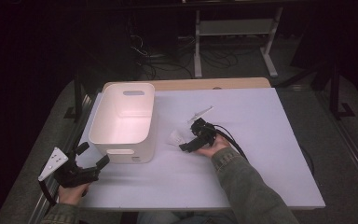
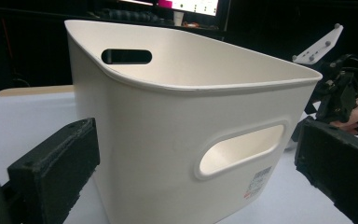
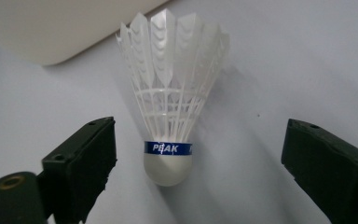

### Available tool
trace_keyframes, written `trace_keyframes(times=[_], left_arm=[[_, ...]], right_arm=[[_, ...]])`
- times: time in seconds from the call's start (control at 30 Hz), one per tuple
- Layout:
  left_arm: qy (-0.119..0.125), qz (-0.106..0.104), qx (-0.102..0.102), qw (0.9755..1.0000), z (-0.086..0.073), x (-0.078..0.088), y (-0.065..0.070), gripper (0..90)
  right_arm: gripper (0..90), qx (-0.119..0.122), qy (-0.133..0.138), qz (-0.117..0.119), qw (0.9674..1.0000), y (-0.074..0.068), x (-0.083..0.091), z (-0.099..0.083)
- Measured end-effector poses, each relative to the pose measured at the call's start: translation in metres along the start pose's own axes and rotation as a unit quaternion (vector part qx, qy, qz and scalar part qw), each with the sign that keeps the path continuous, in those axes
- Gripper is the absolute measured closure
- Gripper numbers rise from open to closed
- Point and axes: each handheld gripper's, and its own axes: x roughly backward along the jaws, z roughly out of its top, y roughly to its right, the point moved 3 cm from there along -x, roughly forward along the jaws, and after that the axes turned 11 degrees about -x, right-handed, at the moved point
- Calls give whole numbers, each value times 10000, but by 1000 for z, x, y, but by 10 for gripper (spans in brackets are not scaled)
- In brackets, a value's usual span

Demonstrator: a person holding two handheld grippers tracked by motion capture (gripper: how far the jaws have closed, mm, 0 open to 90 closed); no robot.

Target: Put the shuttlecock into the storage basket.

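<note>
A white feather shuttlecock (image 3: 168, 163) with a blue band lies on the pale table (image 1: 261, 140), its cork toward my right gripper (image 3: 203, 177). That gripper's jaws stand open on either side of the cork without touching it. In the high view the shuttlecock (image 1: 176, 136) lies just right of a white plastic bin (image 1: 126, 151), with the right gripper (image 1: 185, 145) against it. My left gripper (image 1: 93, 155) is open at the bin's near left corner. In the left gripper view its open jaws frame the bin (image 2: 168, 140), and the right gripper (image 2: 340, 93) shows beyond it.
The bin stands on the table's left half, with handle slots in its end walls. A wooden strip (image 1: 205, 84) edges the table's far side. Beyond it are a white frame (image 1: 233, 28) and cables on the dark floor.
</note>
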Motion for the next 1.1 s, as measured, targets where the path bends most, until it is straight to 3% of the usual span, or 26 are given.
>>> trace_keyframes(times=[0.13,0.23,0.4,0.57,0.7,0.93,1.1], left_arm=[[5,0,1,10000,0,0,0,0],[3,1,4,10000,0,0,0,0],[28,3,18,10000,0,0,0,0],[-1,13,7,10000,0,0,0,0],[7,15,8,10000,0,0,-1,0],[33,24,31,10000,0,0,-1,0],[15,21,42,10000,0,0,-1,0]], right_arm=[[154,47,-118,62,9999,-2,-2,-1],[272,105,-197,144,9996,-3,-3,-2],[383,154,-262,223,9993,-4,-3,-2],[423,113,-348,221,9991,-3,-4,-2],[506,105,-386,211,9990,-3,-5,-3],[630,113,-467,398,9981,-4,-6,-3],[636,136,-463,381,9981,-4,-5,-2]])
